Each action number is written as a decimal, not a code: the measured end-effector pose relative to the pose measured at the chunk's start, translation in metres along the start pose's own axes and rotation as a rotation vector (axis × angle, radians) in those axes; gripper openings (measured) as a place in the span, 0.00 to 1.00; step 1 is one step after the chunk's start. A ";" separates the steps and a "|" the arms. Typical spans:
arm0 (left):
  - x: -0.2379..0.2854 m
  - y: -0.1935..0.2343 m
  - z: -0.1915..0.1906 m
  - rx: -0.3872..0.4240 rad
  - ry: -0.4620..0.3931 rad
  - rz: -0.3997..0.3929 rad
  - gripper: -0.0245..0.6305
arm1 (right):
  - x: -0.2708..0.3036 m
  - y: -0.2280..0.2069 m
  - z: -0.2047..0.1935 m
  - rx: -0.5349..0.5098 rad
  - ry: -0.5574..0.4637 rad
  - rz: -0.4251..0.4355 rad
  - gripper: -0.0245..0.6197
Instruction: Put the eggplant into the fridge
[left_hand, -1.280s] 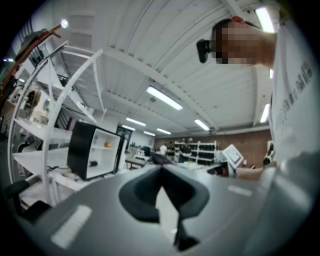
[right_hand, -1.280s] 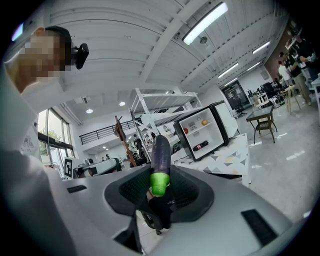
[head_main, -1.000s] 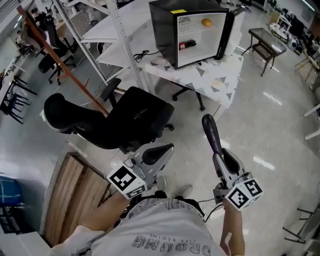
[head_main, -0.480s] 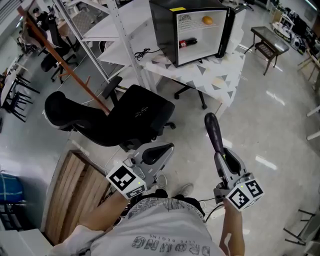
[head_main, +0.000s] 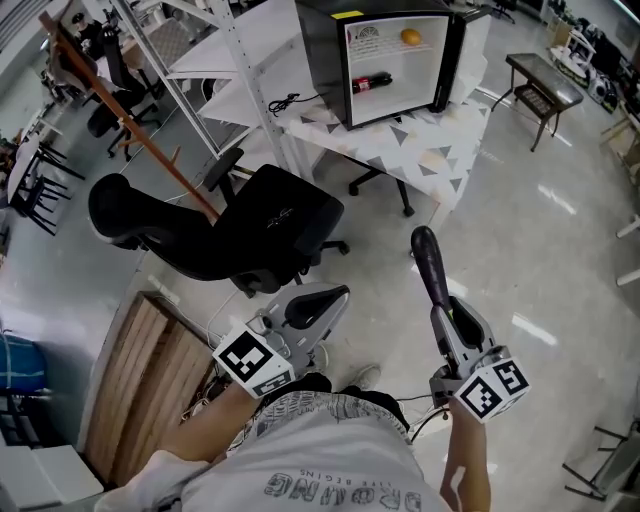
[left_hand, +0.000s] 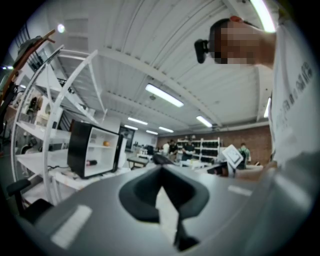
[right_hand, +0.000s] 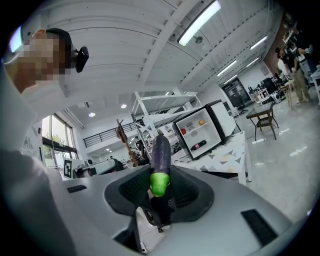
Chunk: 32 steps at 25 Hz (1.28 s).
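Over the floor, well short of the fridge (head_main: 390, 55) on its tabletop (head_main: 425, 150), I hold both grippers out roughly level in front of my body. My right gripper (head_main: 447, 315) is clamped on the green stem end of the eggplant (head_main: 430, 262). My left gripper (head_main: 332, 297) is empty, its jaws seemingly meeting at the tips. Against a second ago, the fridge sits slightly higher in the head view and the grip is unchanged. The eggplant's long axis follows the gripper's line, purple tip ahead toward the open fridge.
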<state>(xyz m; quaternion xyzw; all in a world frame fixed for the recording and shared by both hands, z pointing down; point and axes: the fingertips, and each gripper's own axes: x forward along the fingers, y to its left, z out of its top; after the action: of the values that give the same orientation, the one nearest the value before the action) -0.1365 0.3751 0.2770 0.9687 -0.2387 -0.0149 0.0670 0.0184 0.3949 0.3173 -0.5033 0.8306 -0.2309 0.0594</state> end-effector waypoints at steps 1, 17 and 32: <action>0.002 -0.003 -0.001 0.000 -0.002 0.003 0.05 | -0.003 -0.002 0.000 -0.003 0.001 0.004 0.22; 0.034 -0.008 -0.006 0.008 0.002 0.020 0.05 | -0.010 -0.038 0.007 0.009 -0.001 0.016 0.22; 0.089 0.061 -0.013 -0.001 -0.015 0.033 0.05 | 0.052 -0.089 0.028 0.001 0.015 0.014 0.22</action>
<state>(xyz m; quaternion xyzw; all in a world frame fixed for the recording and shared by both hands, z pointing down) -0.0856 0.2817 0.2983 0.9644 -0.2552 -0.0212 0.0662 0.0746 0.3060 0.3388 -0.4957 0.8344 -0.2346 0.0553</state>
